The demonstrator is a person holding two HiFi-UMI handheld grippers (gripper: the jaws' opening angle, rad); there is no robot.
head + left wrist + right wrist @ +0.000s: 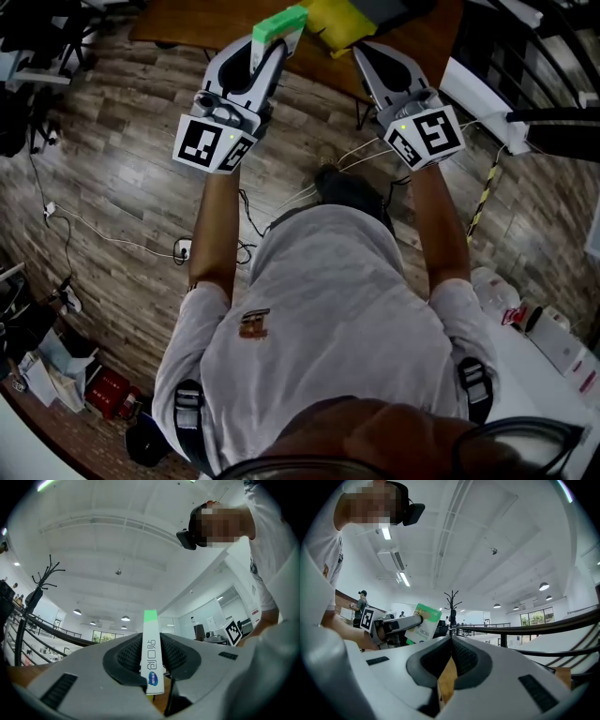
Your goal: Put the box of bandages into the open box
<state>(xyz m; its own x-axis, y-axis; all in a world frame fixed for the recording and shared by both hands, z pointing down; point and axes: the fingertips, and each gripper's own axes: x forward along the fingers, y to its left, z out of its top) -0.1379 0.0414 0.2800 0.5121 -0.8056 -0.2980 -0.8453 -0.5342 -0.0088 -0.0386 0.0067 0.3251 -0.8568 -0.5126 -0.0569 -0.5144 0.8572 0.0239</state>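
Observation:
The box of bandages point(279, 25) is a slim white carton with a green end, and it sticks out past my left gripper point(272, 42), which is shut on it. In the left gripper view the box point(151, 653) stands edge-on between the dark pads point(129, 656), with my left gripper point(151, 637) pointing up at the ceiling. My right gripper point(364, 49) is raised beside it with nothing held. In the right gripper view the jaws of my right gripper point(451, 639) meet at the tips, and the box point(423, 623) shows to the left. No open box is recognisable in any view.
A brown wooden table point(187, 28) lies ahead with a yellow object point(337, 21) on it. Cables point(112, 234) trail over the wood floor. A white surface point(553, 356) holding small items is at the lower right. A coat stand point(453, 599) and a dark railing point(525, 627) stand further off.

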